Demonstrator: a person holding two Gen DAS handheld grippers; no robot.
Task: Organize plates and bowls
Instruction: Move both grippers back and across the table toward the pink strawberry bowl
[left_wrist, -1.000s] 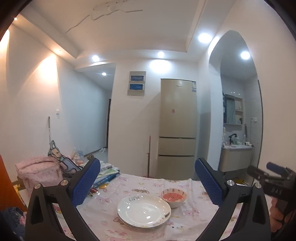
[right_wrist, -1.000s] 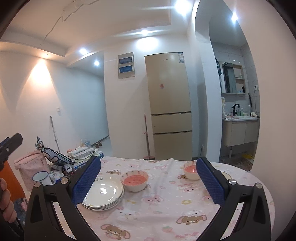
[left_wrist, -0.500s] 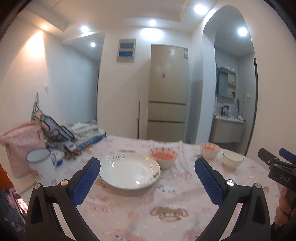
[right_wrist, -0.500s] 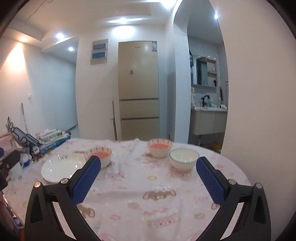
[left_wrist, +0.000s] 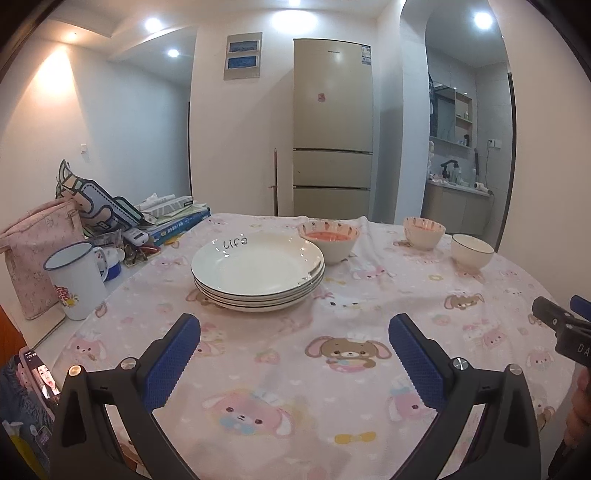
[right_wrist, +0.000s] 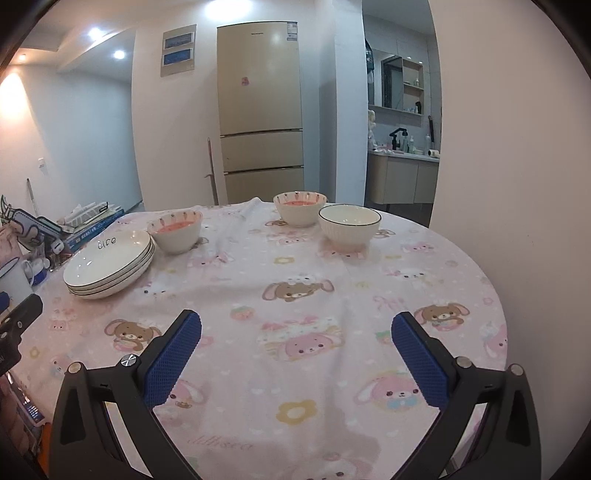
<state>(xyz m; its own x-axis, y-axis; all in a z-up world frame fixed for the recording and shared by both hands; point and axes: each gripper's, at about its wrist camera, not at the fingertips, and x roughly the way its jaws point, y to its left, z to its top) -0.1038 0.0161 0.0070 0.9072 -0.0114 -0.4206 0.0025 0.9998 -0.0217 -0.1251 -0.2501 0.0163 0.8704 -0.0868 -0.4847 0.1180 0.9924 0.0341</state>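
Flanking the plate stack (left_wrist: 258, 271): mug (left_wrist: 75, 280), pink-lined bowl (left_wrist: 328, 240) (both grippers wide, empty).

We look from two wrist cameras held low over the near edge of the counter (left_wrist: 369, 406), both facing the refrigerator (left_wrist: 332, 129). Our left view sits nearer the stack of plates (left_wrist: 258, 269), our right view nearer the white bowl (right_wrist: 349, 225); both share plates and bowls.
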